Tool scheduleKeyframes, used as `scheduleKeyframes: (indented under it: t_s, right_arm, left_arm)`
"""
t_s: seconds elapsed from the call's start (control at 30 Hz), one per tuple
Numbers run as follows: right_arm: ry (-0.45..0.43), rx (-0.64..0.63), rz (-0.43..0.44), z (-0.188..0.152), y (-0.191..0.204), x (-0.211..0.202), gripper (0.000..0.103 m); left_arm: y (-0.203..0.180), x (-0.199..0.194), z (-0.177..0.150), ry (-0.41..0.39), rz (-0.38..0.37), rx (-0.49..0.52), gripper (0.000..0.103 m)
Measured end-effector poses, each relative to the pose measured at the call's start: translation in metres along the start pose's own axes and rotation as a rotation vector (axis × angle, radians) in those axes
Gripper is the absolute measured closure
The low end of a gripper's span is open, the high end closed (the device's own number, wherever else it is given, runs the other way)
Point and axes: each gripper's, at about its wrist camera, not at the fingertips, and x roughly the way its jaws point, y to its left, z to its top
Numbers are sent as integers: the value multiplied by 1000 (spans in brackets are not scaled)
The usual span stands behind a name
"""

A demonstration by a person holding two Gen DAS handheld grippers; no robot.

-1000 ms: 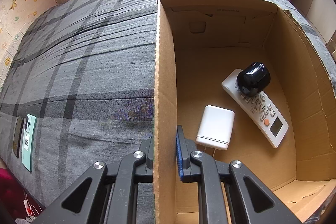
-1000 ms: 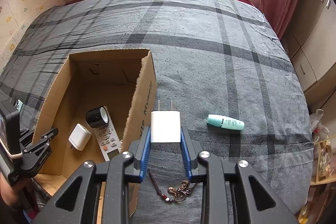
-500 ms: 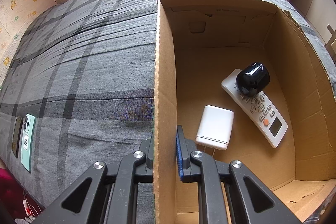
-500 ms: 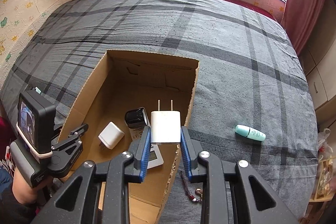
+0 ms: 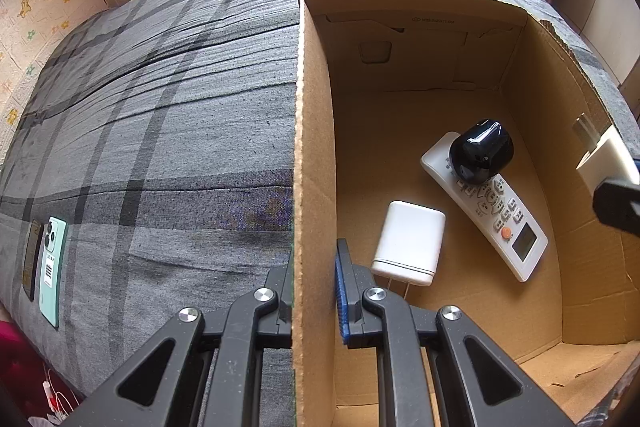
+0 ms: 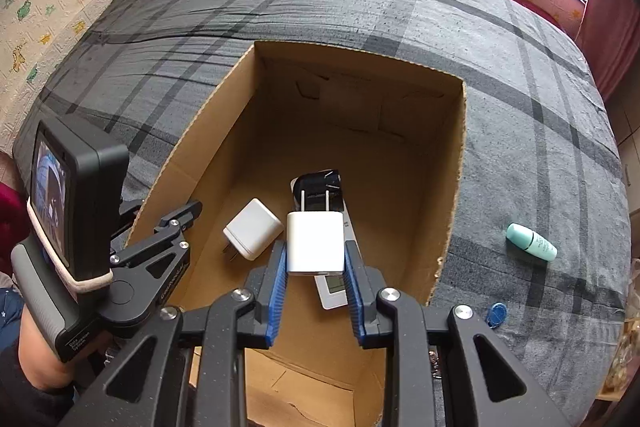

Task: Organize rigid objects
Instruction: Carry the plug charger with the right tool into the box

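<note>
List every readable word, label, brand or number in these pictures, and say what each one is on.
"Data Collection System", as best it reads: small white print on the left gripper's handle.
Left gripper's arm: a short white word, too small to read.
Cardboard box, inner back wall: a faint printed line, too blurred.
Remote control: button markings too small.
Green phone: barcode sticker, illegible.
Green tube: print illegible.
Held charger in the right gripper: no text visible.

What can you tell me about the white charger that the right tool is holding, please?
The white charger is a small, smooth, plastic-looking block with rounded corners and two flat metal prongs pointing away from the camera. The right tool is shut on it, a blue pad pressing each side. It hangs in the air over the open cardboard box, above the items lying on the box floor, and touches nothing but the pads. In the left wrist view it shows at the right edge.
</note>
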Motion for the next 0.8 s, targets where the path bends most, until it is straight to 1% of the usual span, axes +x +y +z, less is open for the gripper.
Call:
scheduleKeyframes:
  t_s: [0.33, 0.67, 0.8]
  right_arm:
    - [100, -6, 41, -11, 11, 40, 74]
    - [203, -8, 51, -18, 13, 75, 74]
    - [222, -15, 47, -18, 15, 83, 74]
  left_arm:
    - [1, 0, -1, -1, -7, -1, 87]
    - [1, 0, 0, -1, -11, 2, 87]
    - [1, 0, 0, -1, -12, 1, 87]
